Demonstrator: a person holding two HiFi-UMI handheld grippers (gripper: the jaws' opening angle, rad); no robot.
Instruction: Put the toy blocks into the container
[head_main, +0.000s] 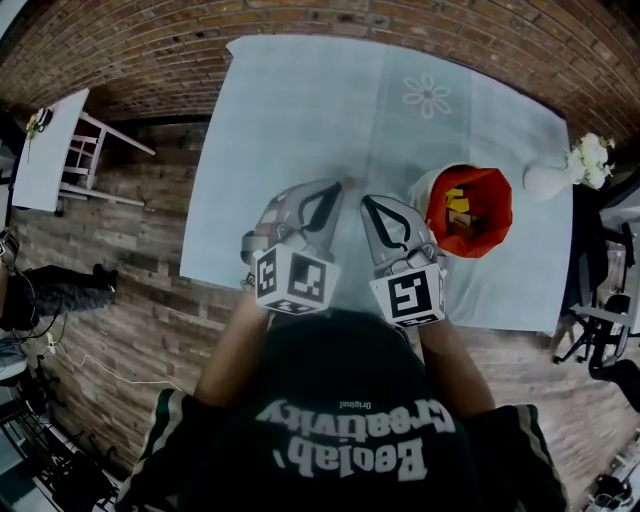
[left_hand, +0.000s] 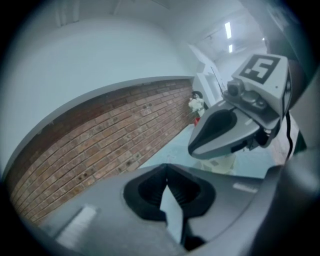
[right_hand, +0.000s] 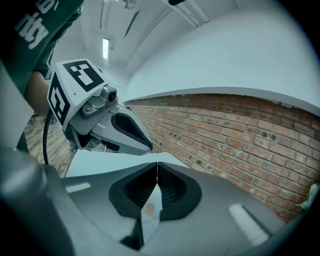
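A red bag-like container (head_main: 472, 210) stands on the pale blue table (head_main: 300, 120) at the right, with yellow toy blocks (head_main: 455, 202) showing inside it. My left gripper (head_main: 335, 184) and right gripper (head_main: 366, 203) hover side by side over the table's near middle, left of the container. Both are shut with nothing between the jaws. In the left gripper view the tips (left_hand: 166, 166) meet and the right gripper (left_hand: 235, 125) shows ahead. In the right gripper view the tips (right_hand: 157, 165) meet and the left gripper (right_hand: 107, 122) shows beside them.
A white vase with flowers (head_main: 570, 170) stands at the table's right edge. A flower print (head_main: 427, 95) marks the cloth at the back. A brick wall (right_hand: 240, 135) runs behind the table. A white chair (head_main: 60, 150) stands left on the wooden floor.
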